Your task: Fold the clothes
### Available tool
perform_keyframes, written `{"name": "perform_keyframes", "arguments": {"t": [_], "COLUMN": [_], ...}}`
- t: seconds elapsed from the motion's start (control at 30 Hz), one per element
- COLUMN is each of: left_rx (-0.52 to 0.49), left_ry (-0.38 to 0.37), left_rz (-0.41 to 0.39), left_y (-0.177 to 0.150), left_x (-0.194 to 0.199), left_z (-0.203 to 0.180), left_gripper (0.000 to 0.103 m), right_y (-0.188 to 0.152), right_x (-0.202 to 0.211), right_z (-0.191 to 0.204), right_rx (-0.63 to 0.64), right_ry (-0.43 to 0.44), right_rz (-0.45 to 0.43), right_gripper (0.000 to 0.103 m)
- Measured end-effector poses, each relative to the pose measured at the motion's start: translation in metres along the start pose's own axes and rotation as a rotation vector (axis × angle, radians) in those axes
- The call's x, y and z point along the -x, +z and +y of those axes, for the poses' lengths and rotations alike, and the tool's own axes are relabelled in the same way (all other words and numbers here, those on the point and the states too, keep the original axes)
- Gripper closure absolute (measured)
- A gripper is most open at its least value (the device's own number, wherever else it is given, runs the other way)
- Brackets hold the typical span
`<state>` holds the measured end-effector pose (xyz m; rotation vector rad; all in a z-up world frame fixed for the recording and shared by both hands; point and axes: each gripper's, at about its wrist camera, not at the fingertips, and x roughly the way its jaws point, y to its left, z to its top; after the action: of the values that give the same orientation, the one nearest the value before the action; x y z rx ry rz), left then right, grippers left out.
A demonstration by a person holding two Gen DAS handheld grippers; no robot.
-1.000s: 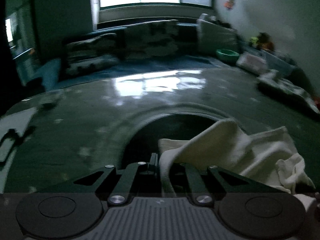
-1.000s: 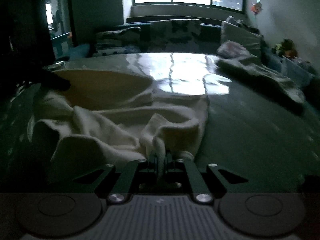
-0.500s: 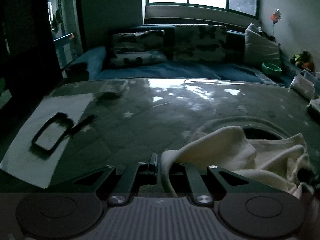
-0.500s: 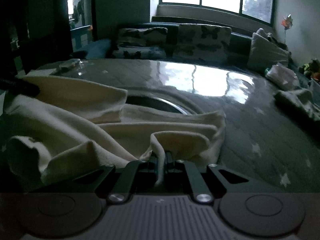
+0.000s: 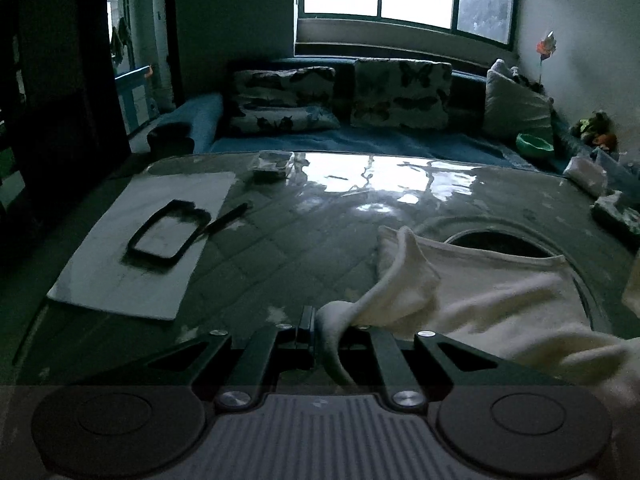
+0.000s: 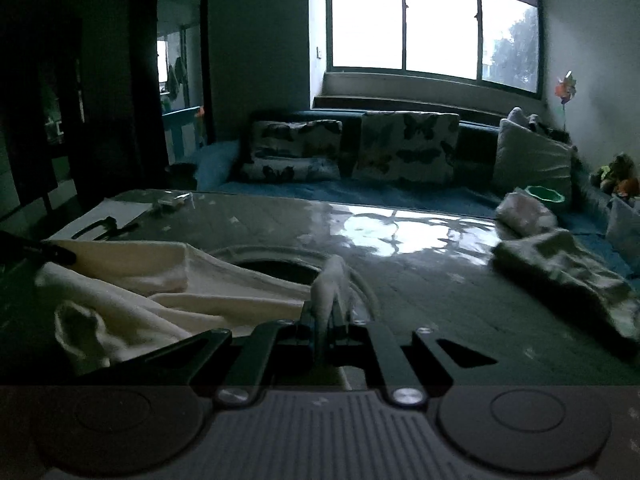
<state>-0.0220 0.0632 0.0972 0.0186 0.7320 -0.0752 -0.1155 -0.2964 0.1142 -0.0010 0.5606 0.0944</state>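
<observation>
Cream cloth: a soft garment [image 5: 500, 292] spread over the near right part of the table [image 5: 320, 232], partly covering the dark round opening [image 5: 500, 242] sunk in the tabletop. Pinched at one bunched edge by the left gripper [image 5: 320, 328], jaws pressed together on the fabric, fold rising up and away toward the opening. Seen from the right wrist, same garment [image 6: 160, 292] draped left of the opening [image 6: 276, 270], another tuft of it standing up between the tips of the right gripper [image 6: 326, 316], jaws closed tight on that tuft. Stretched loosely between the two grips, wrinkled, part resting on the table [image 6: 440, 292], part lifted.

Left of the garment on the table, a white sheet [image 5: 148, 236] with a dark rectangular frame [image 5: 168, 234] lying on it and a pen [image 5: 226, 218] touching its edge. Beyond the sheet, near the far edge of the table, a small packet [image 5: 274, 164]. Right of the garment, a crumpled grey cloth [image 6: 568, 280] and a pale bundle [image 6: 524, 212] behind it. Behind the table, a blue couch [image 5: 360, 140] with butterfly cushions [image 5: 400, 94], a green bowl [image 5: 534, 144] at its right end, bright window [image 6: 432, 24] above
</observation>
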Motion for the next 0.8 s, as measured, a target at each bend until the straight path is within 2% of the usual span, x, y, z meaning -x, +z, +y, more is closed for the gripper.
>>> {"name": "perform_keyframes", "arguments": {"t": [0.17,0.27,0.33,0.4,0.5,0.53,0.57,0.7,0.8], "left_rx": [0.002,-0.023,-0.036,-0.05,-0.066,-0.069,-0.074,-0.083,-0.086], "left_ry": [-0.046,-0.044,-0.045,-0.04,-0.039,-0.041,-0.047,-0.062,-0.09], "left_rz": [0.021,0.069,0.103,0.108,0.099,0.088,0.081,0.061,0.06], "left_y": [-0.033,-0.06,-0.075,-0.083,-0.087,-0.086,-0.085,-0.077,-0.068], "left_x": [0.024,0.027,0.029,0.035,0.044,0.046,0.048,0.047,0.038], "left_z": [0.018,0.023,0.026,0.028,0.032,0.033,0.034,0.031,0.027], "left_gripper": [0.091,0.085,0.074,0.069,0.049,0.047,0.046,0.033,0.031], "right_y": [-0.031,-0.059,-0.076,-0.086,-0.088,-0.086,-0.084,-0.075,-0.069], "right_x": [0.036,0.033,0.028,0.027,0.033,0.036,0.039,0.052,0.059], "right_z": [-0.015,-0.024,-0.026,-0.023,-0.022,-0.022,-0.022,-0.022,-0.018], "right_rx": [-0.041,-0.086,-0.103,-0.089,-0.047,-0.034,-0.024,0.006,0.018], "right_ry": [-0.032,-0.023,-0.013,0.002,0.018,0.022,0.023,0.012,0.032], "right_rz": [0.043,0.15,0.22,0.273,0.319,0.329,0.332,0.313,0.282], "right_gripper": [0.098,0.096,0.093,0.083,0.077,0.068,0.065,0.061,0.058]}}
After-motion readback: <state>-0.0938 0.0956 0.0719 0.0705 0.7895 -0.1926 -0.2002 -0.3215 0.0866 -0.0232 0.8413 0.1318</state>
